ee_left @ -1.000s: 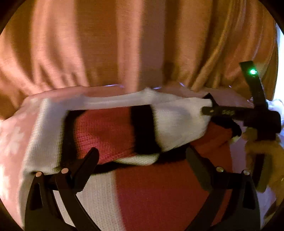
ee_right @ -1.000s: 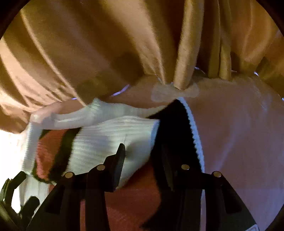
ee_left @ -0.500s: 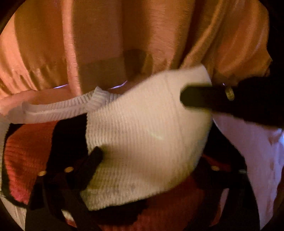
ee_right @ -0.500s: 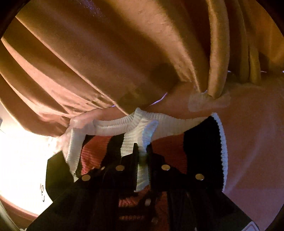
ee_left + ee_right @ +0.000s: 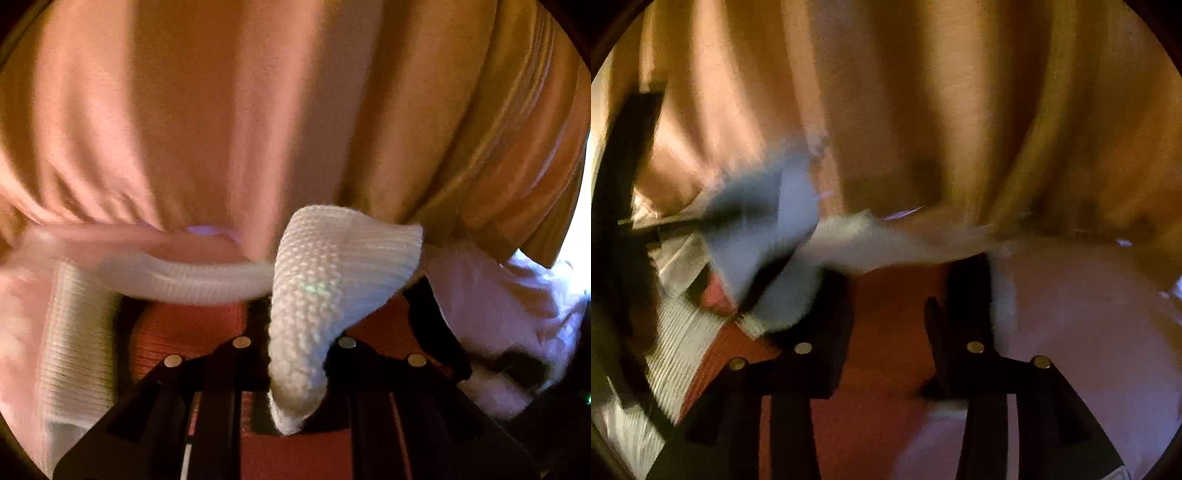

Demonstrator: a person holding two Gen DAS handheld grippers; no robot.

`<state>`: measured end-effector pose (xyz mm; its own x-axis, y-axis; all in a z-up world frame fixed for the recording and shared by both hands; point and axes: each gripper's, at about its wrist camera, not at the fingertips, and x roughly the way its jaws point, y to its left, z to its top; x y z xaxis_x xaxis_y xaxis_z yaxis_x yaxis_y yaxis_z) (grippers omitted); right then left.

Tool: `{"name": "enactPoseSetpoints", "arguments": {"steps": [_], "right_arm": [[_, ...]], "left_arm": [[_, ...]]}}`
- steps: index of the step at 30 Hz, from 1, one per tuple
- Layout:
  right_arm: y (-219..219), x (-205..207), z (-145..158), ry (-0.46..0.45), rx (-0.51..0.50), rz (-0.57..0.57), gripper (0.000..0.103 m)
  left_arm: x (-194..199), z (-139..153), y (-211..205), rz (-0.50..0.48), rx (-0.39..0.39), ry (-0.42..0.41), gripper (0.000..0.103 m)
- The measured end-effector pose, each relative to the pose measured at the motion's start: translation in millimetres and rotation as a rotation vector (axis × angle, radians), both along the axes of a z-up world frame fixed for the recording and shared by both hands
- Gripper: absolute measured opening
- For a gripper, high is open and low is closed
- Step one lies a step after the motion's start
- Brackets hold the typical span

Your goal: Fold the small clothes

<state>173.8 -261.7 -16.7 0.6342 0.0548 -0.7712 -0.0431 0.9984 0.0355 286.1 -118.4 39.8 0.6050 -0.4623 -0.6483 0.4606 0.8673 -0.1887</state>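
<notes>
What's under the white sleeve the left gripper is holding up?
Under the white sleeve, pinched in the left gripper, red knit with a black band shows. Whatever lies beneath the sweater is covered.

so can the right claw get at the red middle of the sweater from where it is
Probably yes. The right claw has just been opening, with nothing between its fingers, and the red knit panel lies bare right beneath it. The white sleeve is pinched in the left claw, off to its side.

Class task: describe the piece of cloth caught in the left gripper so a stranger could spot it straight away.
Find the orange curtain that fills the background. Below it lies a small red, black and white knitted sweater. The left gripper is shut on its white knit sleeve, the only part that stands up from the flat garment.
</notes>
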Motion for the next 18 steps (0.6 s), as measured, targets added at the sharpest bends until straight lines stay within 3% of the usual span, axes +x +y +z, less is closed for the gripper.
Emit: {"name": "enactPoseSetpoints", "arguments": {"steps": [5, 7, 10, 12, 13, 15, 18], "right_arm": [[86, 60, -36, 0.057, 0.026, 0.140, 0.044], [110, 83, -46, 0.074, 0.024, 0.166, 0.050], [142, 120, -68, 0.108, -0.020, 0.170, 0.050], [148, 133, -66, 0.098, -0.020, 0.146, 0.034], [147, 136, -62, 0.103, 0.009, 0.135, 0.012], [147, 141, -45, 0.081, 0.157, 0.123, 0.012], [172, 145, -34, 0.087, 0.292, 0.203, 0.012]], "left_arm": [[-6, 72, 76, 0.091, 0.022, -0.110, 0.013], [-5, 98, 101, 0.129, 0.032, -0.156, 0.013], [-1, 132, 136, 0.179, 0.031, -0.207, 0.013], [2, 146, 146, 0.192, 0.032, -0.229, 0.013], [2, 150, 150, 0.196, 0.035, -0.236, 0.013], [2, 156, 155, 0.192, 0.034, -0.241, 0.013], [0, 156, 155, 0.173, 0.018, -0.242, 0.014]]}}
